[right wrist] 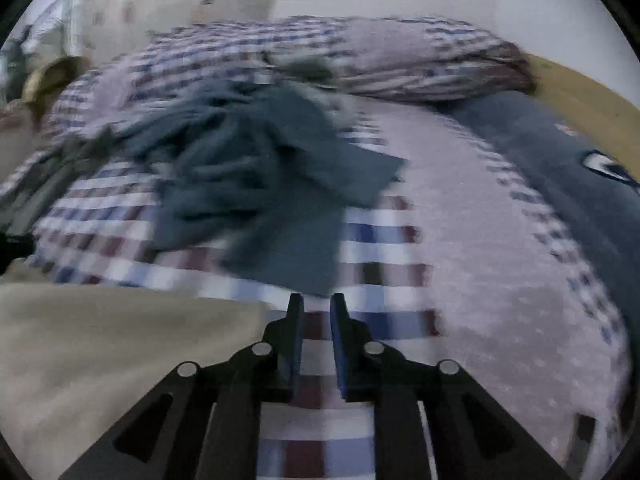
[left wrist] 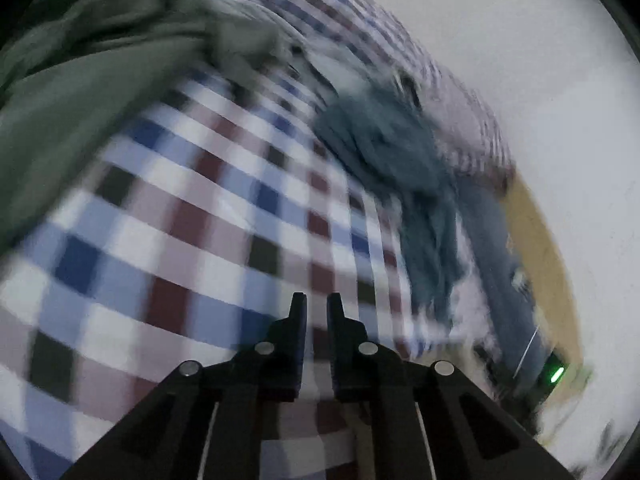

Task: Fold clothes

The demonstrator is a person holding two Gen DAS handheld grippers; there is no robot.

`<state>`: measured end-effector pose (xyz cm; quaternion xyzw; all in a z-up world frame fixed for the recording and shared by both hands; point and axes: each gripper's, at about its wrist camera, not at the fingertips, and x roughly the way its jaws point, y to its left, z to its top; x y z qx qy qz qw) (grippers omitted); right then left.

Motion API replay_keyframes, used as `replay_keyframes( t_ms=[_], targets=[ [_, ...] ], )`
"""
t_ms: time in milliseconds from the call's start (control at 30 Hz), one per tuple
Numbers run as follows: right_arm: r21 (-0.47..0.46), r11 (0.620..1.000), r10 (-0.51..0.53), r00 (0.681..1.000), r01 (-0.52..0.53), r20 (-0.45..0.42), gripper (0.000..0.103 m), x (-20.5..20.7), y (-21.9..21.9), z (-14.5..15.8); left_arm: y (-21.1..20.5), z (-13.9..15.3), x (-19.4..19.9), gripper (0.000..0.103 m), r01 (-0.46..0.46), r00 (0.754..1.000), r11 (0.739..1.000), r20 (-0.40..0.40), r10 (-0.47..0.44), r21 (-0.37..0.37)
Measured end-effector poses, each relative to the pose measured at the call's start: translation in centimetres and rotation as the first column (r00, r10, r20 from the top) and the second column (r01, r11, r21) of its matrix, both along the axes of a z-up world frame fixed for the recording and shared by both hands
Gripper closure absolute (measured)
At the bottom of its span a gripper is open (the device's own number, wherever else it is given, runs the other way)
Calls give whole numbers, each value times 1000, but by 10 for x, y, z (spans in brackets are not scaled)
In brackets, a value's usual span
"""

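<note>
Two fisheye views are looking along two hand-held grippers over a bed covered by a checked sheet (right wrist: 372, 240) in blue, maroon and white. Both pictures are smeared by motion blur.

In the right wrist view, a crumpled teal garment (right wrist: 248, 176) is lying in the centre and upper left of the frame, directly ahead of the right gripper (right wrist: 317, 300). Its nearest flat corner is reaching down almost to the fingertips at the lower centre, though whether it is touching them cannot be told. The garment's long axis is running from the upper left toward the lower centre. The right gripper's jaws are standing slightly apart with checked sheet showing in the gap, gripping nothing. A beige cloth (right wrist: 112, 340) is filling the lower left, and a dark blue garment (right wrist: 568, 168) is lying along the right edge. A checked pillow (right wrist: 400, 56) is sitting at the top.

In the left wrist view, the same teal garment (left wrist: 400, 168) is sitting in the right-centre of the frame, well apart from the left gripper (left wrist: 317, 300), up and to its right. An olive green garment (left wrist: 80, 92) is bunching in the upper left. The left gripper's jaws are also narrowly parted and holding nothing.

Judging from these views, the right gripper is the nearer one to the teal garment, which is lying unfolded in a heap.
</note>
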<state>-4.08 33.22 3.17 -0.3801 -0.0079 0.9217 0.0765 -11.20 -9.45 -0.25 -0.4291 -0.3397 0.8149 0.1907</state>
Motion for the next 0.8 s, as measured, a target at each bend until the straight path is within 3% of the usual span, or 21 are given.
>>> replay_keyframes(
  t_ms=[33, 67, 100, 200, 300, 400, 500, 633, 733, 800],
  targets=[
    [-16, 1000, -18, 1000, 18, -23, 75, 4, 4, 8, -2, 9, 3, 94, 2, 1000, 1000, -30, -2, 0],
    [-34, 999, -29, 998, 27, -49, 61, 7, 6, 17, 0, 20, 7, 90, 18, 998, 1000, -62, -19, -23],
    [-66, 998, -30, 997, 25, -77, 53, 11, 7, 27, 6, 33, 13, 83, 40, 994, 997, -101, -46, -63],
    [-231, 972, 0, 990, -33, -142, 49, 19, 3, 54, 31, 59, 30, 47, 118, 975, 988, -178, -134, -98],
    [-392, 912, 50, 981, -121, -186, 39, 23, -15, 71, 59, 67, 41, 45, 200, 959, 976, -189, -213, -85],
    [-478, 862, 92, 979, -170, -183, 32, 19, -41, 67, 84, 51, 44, 44, 234, 955, 960, -148, -257, -155],
    [-476, 868, 99, 988, -143, -117, 32, 9, -60, 39, 109, 33, 46, 44, 264, 951, 936, -99, -293, -235],
    [-380, 917, 125, 992, -122, -16, 32, 1, -65, 0, 123, 2, 51, 44, 267, 945, 887, -78, -318, -377],
    [-297, 948, 140, 988, -116, 60, 32, -4, -68, -28, 127, 0, 57, 44, 261, 936, 865, -108, -336, -427],
    [-248, 959, 160, 984, -138, 72, 32, -2, -68, -32, 127, -1, 55, 44, 266, 934, 865, -107, -340, -426]
  ],
)
